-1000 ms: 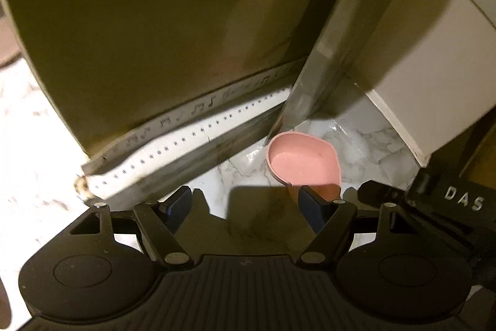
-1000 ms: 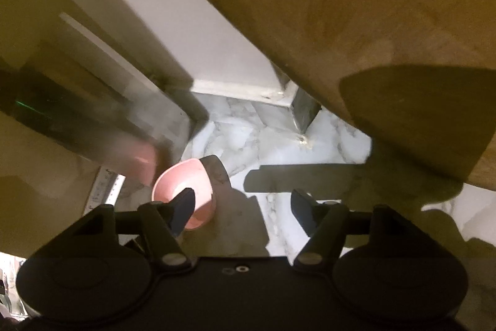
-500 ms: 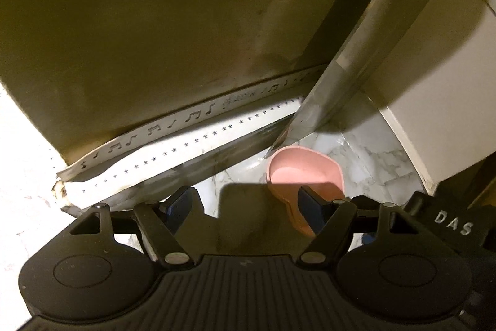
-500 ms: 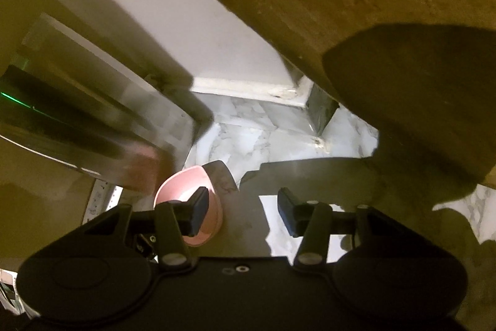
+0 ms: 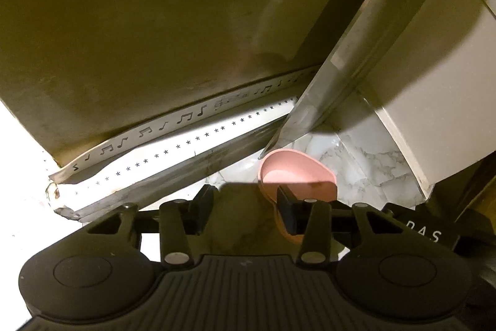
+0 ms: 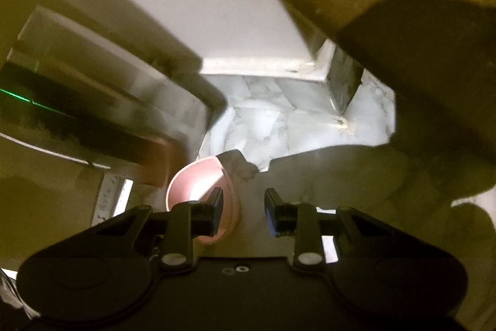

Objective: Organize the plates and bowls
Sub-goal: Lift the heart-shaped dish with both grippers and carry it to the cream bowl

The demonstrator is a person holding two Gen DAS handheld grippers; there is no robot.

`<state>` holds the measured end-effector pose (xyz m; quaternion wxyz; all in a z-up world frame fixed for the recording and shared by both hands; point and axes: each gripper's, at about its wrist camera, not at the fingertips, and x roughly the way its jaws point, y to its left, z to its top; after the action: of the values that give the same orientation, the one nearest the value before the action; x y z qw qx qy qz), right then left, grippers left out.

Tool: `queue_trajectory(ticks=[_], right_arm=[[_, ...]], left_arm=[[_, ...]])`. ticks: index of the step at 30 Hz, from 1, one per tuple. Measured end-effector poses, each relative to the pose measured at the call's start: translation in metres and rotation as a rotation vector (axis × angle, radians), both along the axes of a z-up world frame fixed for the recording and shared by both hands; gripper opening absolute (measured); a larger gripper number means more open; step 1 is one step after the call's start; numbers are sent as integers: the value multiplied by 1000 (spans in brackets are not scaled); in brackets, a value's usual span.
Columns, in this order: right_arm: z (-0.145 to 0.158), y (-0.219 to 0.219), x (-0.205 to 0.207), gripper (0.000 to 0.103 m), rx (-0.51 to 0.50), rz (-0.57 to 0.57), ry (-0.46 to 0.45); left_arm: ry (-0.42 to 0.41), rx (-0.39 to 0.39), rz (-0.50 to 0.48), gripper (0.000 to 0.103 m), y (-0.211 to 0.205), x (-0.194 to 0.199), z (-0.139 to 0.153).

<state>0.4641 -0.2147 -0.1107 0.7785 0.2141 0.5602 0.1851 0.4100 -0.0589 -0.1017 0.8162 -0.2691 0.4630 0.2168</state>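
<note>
A pink bowl (image 5: 296,172) sits on the white marble surface (image 5: 365,163), low in the left wrist view, just ahead of the right finger. My left gripper (image 5: 245,200) is open and empty, with the bowl's rim beside its right fingertip. In the right wrist view the same pink bowl (image 6: 198,185) lies at the lower left, its near rim behind my left finger. My right gripper (image 6: 243,207) is open with a narrow gap and holds nothing.
A big olive-brown panel (image 5: 155,20) fills the upper left. A white strip printed with music notes (image 5: 173,129) runs along its base. A metal rail (image 5: 334,76) slants down to the bowl. A white cabinet wall (image 5: 434,82) stands at the right.
Both grippers have narrowed their gaps and moved closer to the pink bowl. The bowl now sits lower in both views, and the right wrist view is blurred by motion.
</note>
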Motion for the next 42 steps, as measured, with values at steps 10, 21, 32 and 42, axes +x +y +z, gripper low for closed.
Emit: queue_trajectory(ticks=[10,21,32,42], right_arm=[[4,4,-8,1,0,63,-18],[4,-9,-23,0,-23,125,-11],[21,-22,-60,1,-53,159,-20],[71,-29,-113,1,-98,175,-94]], left_arm=[[1,-24,-9,44,2,-3,0],[27,-21,-131,15,-16,-8,-4],[52,14,-310,10,-37,-40,12],[-8,8,-414,10,-43,-88,61]])
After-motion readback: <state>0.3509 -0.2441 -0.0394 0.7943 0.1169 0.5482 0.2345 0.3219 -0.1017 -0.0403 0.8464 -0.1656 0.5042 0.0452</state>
